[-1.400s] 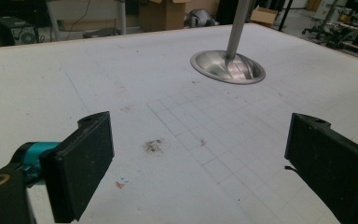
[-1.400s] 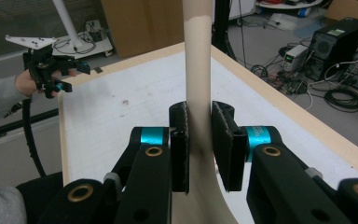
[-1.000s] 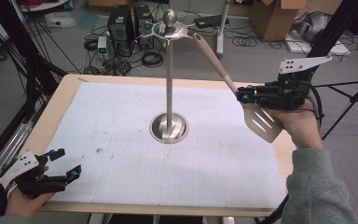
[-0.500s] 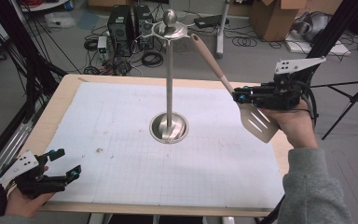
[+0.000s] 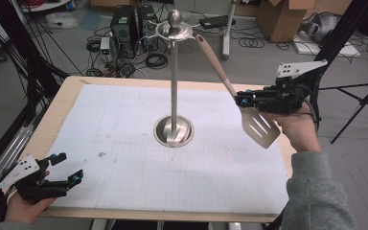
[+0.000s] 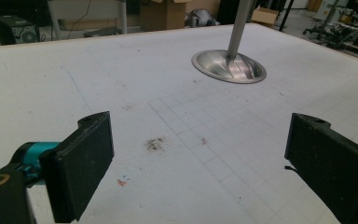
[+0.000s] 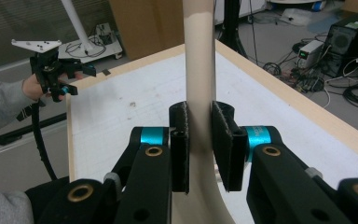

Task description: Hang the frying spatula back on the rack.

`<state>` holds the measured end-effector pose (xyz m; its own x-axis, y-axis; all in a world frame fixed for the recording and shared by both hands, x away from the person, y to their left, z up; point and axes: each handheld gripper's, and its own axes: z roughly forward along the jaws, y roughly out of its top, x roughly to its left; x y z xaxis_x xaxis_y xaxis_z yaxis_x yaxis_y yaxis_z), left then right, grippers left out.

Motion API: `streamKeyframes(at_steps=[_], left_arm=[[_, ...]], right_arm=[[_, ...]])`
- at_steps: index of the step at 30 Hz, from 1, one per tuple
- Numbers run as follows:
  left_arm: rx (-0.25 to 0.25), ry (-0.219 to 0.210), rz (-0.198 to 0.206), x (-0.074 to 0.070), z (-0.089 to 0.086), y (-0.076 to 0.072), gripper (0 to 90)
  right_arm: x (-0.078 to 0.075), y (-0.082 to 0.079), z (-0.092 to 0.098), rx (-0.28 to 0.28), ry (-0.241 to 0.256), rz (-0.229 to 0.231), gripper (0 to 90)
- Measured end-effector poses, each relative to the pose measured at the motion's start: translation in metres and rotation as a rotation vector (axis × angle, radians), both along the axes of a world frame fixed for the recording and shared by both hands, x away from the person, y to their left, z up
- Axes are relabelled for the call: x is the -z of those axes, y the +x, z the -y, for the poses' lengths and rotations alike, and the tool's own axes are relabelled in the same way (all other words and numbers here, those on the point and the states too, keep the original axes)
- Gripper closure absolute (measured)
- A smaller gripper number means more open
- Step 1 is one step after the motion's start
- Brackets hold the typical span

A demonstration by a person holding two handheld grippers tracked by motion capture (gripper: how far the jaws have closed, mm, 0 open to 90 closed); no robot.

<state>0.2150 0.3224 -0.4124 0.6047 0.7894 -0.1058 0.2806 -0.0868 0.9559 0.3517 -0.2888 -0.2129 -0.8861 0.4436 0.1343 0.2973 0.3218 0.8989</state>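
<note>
— Where is the spatula (image 5: 256, 125) held?
— At three o'clock of the table (image 5: 124, 143), above its edge; its handle is clamped by the jaws of the right gripper (image 5: 242, 101), blade hanging low, handle tip raised toward eleven.

— What is found around it?
— The metal stand (image 5: 173, 91) at centre, just beside the handle tip. The left gripper (image 5: 64, 168) is seen at seven o'clock, jaws wide, well apart.

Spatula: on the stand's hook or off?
Cannot tell. The spatula hangs tilted, handle end up by the stand top ring, with the right tool shut on its handle; the contact is too small to see.
</note>
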Motion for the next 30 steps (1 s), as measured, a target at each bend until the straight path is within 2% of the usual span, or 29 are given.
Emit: streamKeyframes(at_steps=[30], left_arm=[[-0.004,0.003,-0.002,0.0,-0.001,-0.001,8.4]], right_arm=[[0.019,0.016,-0.021,-0.034,0.005,-0.035,77.7]])
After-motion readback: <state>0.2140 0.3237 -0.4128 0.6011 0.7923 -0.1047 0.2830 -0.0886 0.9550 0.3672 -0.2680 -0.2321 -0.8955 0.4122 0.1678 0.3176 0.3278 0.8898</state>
